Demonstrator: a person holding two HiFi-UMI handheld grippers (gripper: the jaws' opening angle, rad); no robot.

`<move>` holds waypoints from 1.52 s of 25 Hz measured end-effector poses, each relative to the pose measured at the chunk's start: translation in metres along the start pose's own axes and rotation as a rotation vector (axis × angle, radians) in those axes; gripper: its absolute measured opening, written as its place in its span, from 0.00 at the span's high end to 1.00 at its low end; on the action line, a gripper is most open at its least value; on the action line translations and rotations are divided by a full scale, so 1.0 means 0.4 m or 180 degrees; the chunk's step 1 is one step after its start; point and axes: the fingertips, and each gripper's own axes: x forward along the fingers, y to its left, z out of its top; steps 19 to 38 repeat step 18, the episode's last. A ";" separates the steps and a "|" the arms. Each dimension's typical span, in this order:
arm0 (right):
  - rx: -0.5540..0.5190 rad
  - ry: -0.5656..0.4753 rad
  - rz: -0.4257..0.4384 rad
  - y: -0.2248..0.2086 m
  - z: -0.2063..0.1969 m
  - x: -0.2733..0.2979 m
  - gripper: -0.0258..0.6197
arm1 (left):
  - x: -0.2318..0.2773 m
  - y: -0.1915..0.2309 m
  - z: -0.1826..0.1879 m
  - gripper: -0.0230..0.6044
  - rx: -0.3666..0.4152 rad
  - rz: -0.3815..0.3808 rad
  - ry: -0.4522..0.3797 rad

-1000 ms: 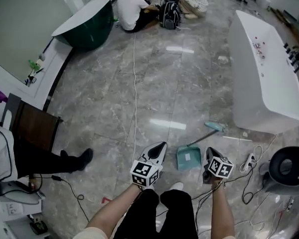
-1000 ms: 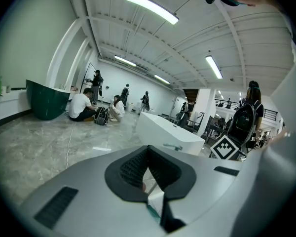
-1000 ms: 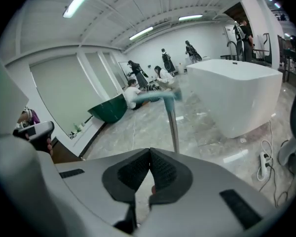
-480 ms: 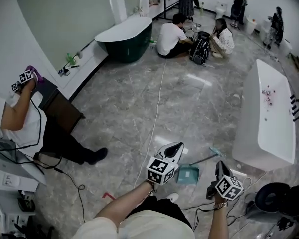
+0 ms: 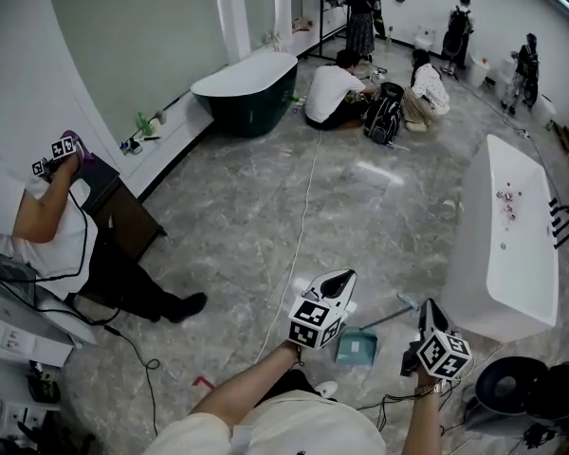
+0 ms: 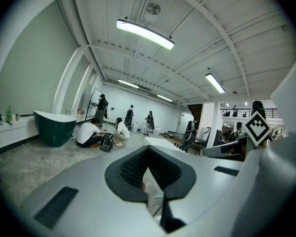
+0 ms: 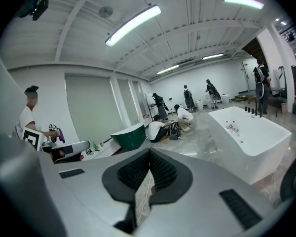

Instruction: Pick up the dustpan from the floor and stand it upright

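Note:
The teal dustpan [image 5: 357, 348] lies flat on the grey marble floor, its long handle [image 5: 387, 314] running up and right to a pale teal end. In the head view my left gripper [image 5: 339, 279] hovers just left of the pan, jaws shut and empty. On the other side of the pan, beside the handle, my right gripper [image 5: 427, 304] is raised too, shut on nothing. Both are held well above the floor and touch nothing. The left gripper view shows the left gripper [image 6: 148, 150] with its pads together, aimed across the room. The right gripper [image 7: 149, 152] looks the same in its own view.
A white bathtub [image 5: 512, 245] stands close on the right. A white cable [image 5: 299, 245] runs up the floor. A dark green bathtub [image 5: 247, 88] and seated people [image 5: 337, 88] are at the back. A seated person [image 5: 38, 216] and dark cabinet [image 5: 114, 211] are left. A black round object [image 5: 512, 382] and cords lie bottom right.
Both grippers have risen away from the floor, and the head view has lifted to take in more of the room. The dustpan stays flat where it lay.

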 end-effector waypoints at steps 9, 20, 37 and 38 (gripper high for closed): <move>0.0039 0.0036 -0.0038 -0.031 -0.016 0.001 0.93 | 0.040 -0.046 0.003 0.95 0.0055 -0.0109 0.0015; 0.0199 0.0114 -0.0254 -0.127 -0.059 -0.019 0.93 | 0.099 -0.085 -0.044 0.95 -0.0020 -0.0208 0.0135; 0.0199 0.0114 -0.0254 -0.127 -0.059 -0.019 0.93 | 0.099 -0.085 -0.044 0.95 -0.0020 -0.0208 0.0135; 0.0199 0.0114 -0.0254 -0.127 -0.059 -0.019 0.93 | 0.099 -0.085 -0.044 0.95 -0.0020 -0.0208 0.0135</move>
